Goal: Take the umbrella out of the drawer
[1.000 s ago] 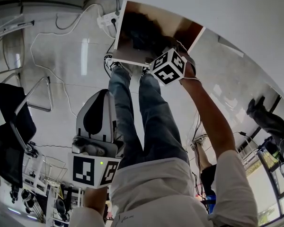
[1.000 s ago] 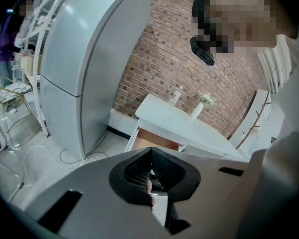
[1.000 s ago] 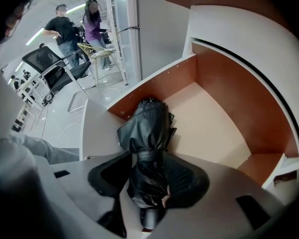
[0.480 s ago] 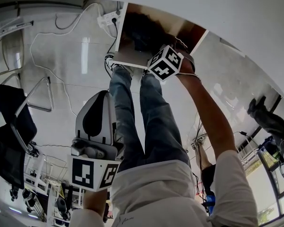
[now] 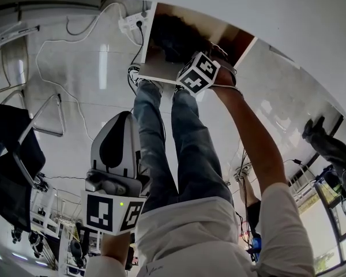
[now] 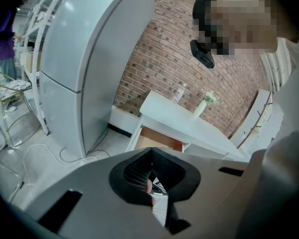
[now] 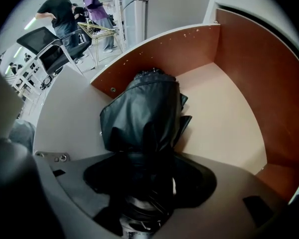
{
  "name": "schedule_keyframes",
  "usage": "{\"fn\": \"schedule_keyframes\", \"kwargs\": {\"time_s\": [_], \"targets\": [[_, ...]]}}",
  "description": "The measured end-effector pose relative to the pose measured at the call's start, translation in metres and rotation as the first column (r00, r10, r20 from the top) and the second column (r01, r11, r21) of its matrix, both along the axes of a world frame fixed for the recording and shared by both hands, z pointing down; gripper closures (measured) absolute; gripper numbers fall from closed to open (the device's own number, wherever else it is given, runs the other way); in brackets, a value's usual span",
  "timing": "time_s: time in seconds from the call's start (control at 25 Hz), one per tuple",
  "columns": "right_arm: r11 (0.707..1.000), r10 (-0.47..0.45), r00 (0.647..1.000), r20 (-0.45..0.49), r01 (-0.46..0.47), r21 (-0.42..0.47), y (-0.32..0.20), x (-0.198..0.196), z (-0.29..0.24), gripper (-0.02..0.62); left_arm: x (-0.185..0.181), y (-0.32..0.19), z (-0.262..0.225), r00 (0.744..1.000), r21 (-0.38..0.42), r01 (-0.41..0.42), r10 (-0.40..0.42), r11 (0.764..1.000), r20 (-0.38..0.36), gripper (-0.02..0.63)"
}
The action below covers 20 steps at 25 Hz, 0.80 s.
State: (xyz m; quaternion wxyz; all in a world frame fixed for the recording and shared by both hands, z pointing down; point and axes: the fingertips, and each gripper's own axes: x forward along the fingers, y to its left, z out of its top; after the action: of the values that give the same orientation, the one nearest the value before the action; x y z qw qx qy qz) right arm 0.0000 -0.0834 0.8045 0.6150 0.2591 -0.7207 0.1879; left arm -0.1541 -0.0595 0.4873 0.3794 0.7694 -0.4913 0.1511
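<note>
A black folded umbrella [image 7: 139, 113] lies in the open wooden drawer [image 7: 239, 59], dark in the drawer's back part in the head view [image 5: 176, 36]. My right gripper [image 7: 147, 183] points straight down into the drawer, its marker cube [image 5: 198, 74] over the front panel [image 5: 158, 71]. Its jaws have just been opening and stand wide, with the umbrella's near end between them and no pad pressing on it. My left gripper [image 5: 124, 117] hangs low at the left beside the person's legs, jaws together [image 6: 152, 183] with nothing in them.
A white tabletop [image 5: 248, 10] overhangs the drawer. A power strip with cables [image 5: 132, 22] lies on the floor left of it. A black chair [image 5: 11, 149] stands at the far left. A grey refrigerator [image 6: 84, 59] and two people [image 7: 60, 9] show farther off.
The right gripper's cube has sunk toward the drawer and turned a little. The umbrella and the left gripper have stayed in place.
</note>
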Motion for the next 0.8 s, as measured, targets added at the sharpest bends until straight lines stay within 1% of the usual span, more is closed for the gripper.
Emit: {"fn": "schedule_keyframes", "kwargs": {"time_s": [0.28,0.44,0.8], "targets": [[1.000,0.019,1.000,-0.014,-0.019,-0.023,-0.007,-0.001,0.016,0.305,-0.003,-0.003,0.004,1.000,0.000,0.000,0.000,1.000,-0.001,0.589],[1.000,0.023,1.000,-0.011,-0.023,-0.015,-0.006,-0.001,0.015,0.322,-0.003,-0.001,0.003,1.000,0.000,-0.002,0.002,1.000,0.001,0.589],[0.999,0.041,0.999,0.010,-0.040,-0.035,-0.003,-0.002,0.009,0.331,-0.004,0.003,-0.002,1.000,0.012,-0.008,0.008,1.000,0.002,0.589]]}}
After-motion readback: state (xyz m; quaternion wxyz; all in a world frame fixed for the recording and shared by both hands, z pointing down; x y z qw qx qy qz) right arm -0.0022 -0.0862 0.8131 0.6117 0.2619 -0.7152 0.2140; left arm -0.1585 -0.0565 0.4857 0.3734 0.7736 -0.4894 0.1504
